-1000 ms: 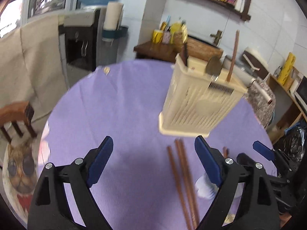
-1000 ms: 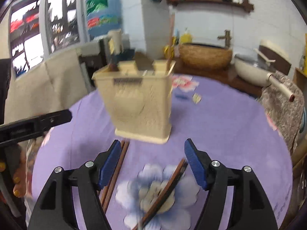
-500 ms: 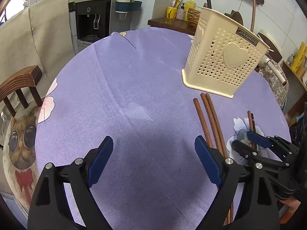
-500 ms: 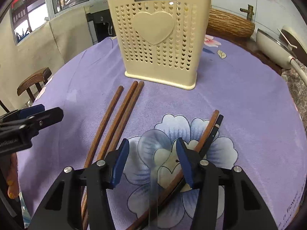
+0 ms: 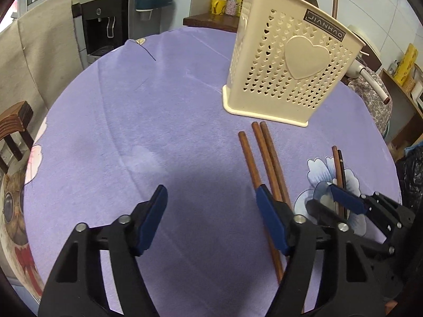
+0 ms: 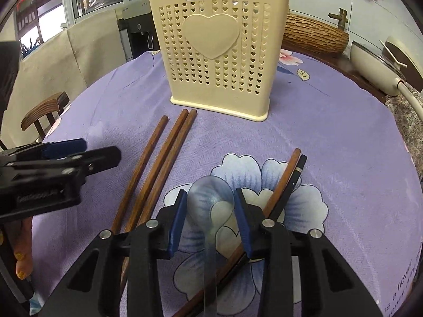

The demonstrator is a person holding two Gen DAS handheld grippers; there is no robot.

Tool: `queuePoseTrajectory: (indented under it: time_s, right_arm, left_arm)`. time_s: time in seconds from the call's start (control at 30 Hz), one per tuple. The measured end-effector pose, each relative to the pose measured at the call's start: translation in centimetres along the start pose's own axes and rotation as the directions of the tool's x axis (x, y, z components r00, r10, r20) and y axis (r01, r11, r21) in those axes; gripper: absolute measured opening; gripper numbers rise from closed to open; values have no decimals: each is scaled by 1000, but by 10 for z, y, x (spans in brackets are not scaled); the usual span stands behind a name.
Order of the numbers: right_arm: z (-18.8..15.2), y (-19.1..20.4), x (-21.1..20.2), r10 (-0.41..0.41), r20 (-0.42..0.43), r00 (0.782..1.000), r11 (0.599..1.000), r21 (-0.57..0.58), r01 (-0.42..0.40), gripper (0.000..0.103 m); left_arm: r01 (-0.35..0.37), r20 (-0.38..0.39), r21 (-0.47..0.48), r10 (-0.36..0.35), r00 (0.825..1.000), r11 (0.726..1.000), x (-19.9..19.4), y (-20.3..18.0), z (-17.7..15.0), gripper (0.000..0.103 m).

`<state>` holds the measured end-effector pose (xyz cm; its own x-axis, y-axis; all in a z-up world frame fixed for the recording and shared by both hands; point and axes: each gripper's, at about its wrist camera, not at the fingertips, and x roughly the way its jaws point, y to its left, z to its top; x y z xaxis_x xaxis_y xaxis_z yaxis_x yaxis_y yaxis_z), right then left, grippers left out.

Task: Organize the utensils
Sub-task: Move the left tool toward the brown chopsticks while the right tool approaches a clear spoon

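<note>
A cream perforated utensil holder [image 6: 220, 50] with a heart on its front stands upright on the purple tablecloth; it also shows in the left wrist view [image 5: 288, 63]. Three brown chopsticks [image 6: 158, 163] lie in front of it, seen too in the left wrist view [image 5: 264, 158]. A brown chopstick and a black one [image 6: 286, 182] lie to the right. A clear plastic spoon [image 6: 210, 206] lies between the fingers of my right gripper [image 6: 210, 216], whose jaws stand close on both sides of its bowl. My left gripper [image 5: 211, 211] is open and empty above the cloth.
The round table's cloth [image 5: 132, 111] has a flower print [image 6: 248, 169]. A wooden chair [image 5: 13, 121] stands at the left edge. A side counter with a woven basket [image 6: 314, 37] and a white pan [image 6: 375, 66] is behind the table.
Both grippers have come down close to the table. My right gripper's jaws have narrowed around the clear spoon's bowl. My left gripper stayed open.
</note>
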<state>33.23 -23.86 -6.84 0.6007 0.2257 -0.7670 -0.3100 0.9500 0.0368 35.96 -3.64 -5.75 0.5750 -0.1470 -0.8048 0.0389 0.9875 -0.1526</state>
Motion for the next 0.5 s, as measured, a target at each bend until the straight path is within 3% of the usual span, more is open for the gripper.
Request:
queuePoseTrajectory:
  time_s: [0.23, 0.5]
  right_arm:
    - [-1, -4, -1, 16, 4, 1000, 1000, 19, -16, 35]
    - [0, -5, -2, 16, 5, 1000, 1000, 26, -17, 35]
  left_arm:
    - [30, -32, 5, -30, 999, 1000, 18, -17, 12, 48]
    - [-16, -30, 54, 18, 999, 998, 30, -31, 24, 31]
